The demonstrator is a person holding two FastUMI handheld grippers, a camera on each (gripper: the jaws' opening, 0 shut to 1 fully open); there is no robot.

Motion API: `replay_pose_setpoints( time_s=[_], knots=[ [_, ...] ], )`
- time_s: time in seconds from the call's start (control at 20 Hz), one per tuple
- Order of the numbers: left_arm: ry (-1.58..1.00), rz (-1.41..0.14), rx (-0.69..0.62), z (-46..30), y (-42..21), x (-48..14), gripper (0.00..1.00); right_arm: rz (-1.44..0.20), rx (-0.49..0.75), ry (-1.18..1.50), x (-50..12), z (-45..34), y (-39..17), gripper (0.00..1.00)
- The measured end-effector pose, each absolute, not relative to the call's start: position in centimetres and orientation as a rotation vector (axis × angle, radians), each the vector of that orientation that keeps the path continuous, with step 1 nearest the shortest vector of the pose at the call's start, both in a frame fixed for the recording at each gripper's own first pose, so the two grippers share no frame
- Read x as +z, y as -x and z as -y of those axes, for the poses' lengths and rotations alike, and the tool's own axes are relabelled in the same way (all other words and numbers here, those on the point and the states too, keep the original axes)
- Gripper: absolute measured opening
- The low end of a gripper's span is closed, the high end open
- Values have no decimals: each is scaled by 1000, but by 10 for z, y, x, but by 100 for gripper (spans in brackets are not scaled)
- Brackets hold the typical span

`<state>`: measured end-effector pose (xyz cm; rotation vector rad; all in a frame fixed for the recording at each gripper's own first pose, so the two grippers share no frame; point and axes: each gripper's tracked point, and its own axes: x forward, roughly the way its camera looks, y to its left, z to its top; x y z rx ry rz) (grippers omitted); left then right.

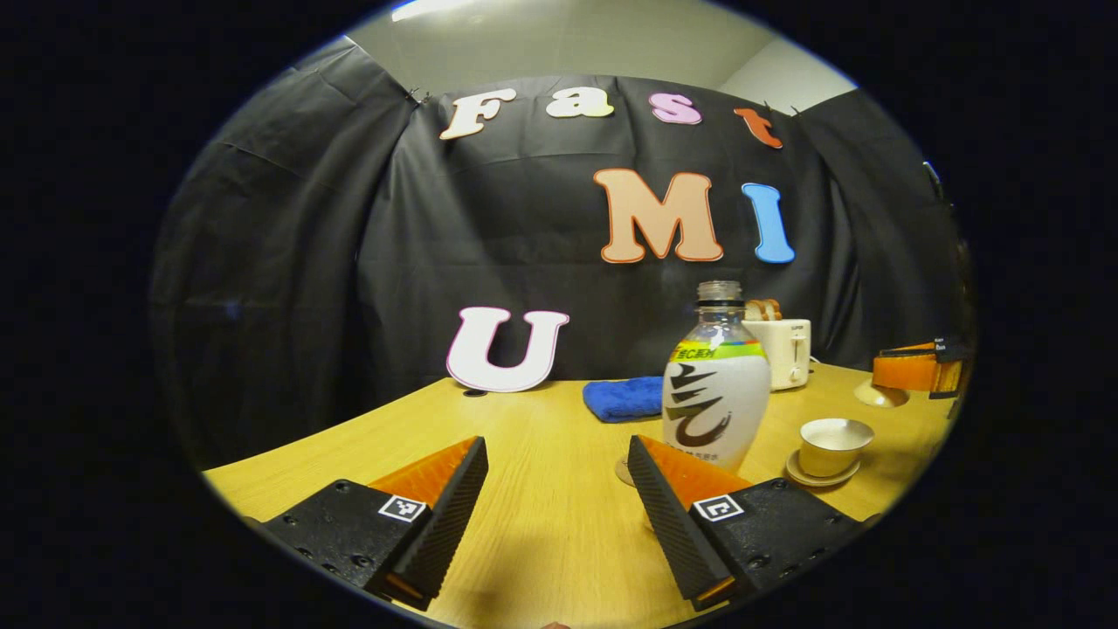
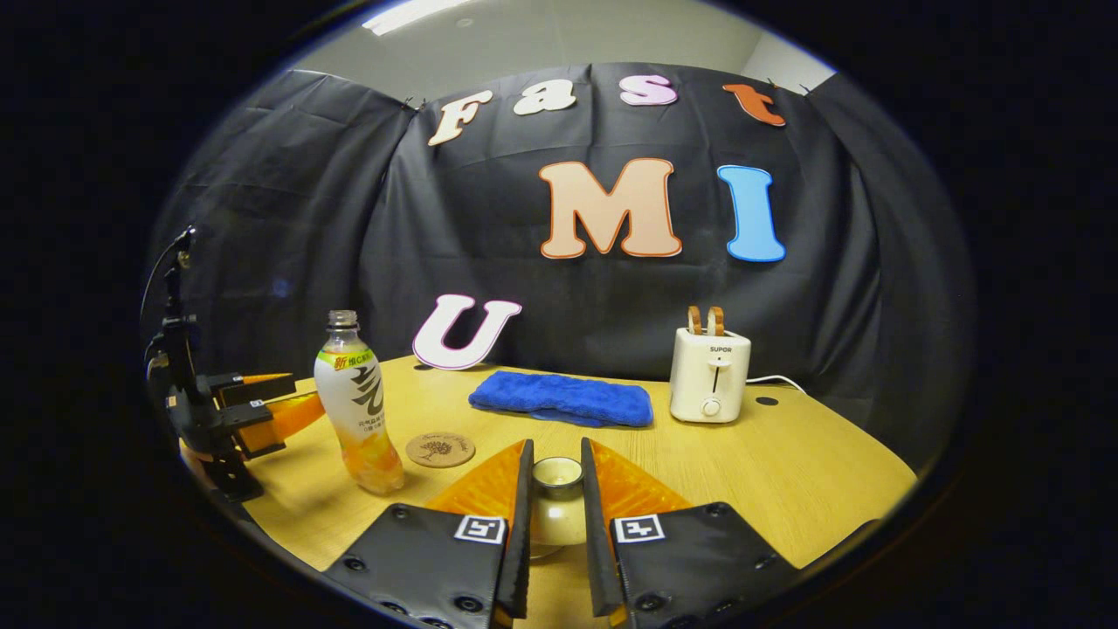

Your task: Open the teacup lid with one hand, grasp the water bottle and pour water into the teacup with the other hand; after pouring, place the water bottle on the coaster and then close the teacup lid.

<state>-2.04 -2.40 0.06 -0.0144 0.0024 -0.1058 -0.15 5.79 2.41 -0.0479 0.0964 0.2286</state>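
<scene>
Two grippers: your left gripper (image 1: 557, 489) gapes before the water bottle (image 1: 716, 384); your right gripper (image 2: 555, 489) clasps the teacup (image 2: 557, 507).

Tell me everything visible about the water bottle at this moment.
The water bottle is clear plastic with a mostly white printed label and no cap on its neck. It stands upright on the wooden table, beside the round coaster, not on it. Orange-tinted liquid shows at its base. The left claw is open just short of it, not touching.

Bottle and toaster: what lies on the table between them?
A round coaster near the bottle and a blue towel beside the toaster, seen in the right gripper view.
</scene>
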Motion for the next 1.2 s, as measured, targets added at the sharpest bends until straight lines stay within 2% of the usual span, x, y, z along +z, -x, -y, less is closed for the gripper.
replay_pose_setpoints(
  time_s=[0.4,0.8,1.2],
  knots=[
    [21,-24,-275,78,43,1,95,-83,218,31,34,-38,13,31],
    [8,-86,-339,114,26,-10,94,-66,189,-7,45,-13,15,31],
    [10,-108,-281,114,1,-12,73,-40,174,-15,61,9,19,31]
  ],
)
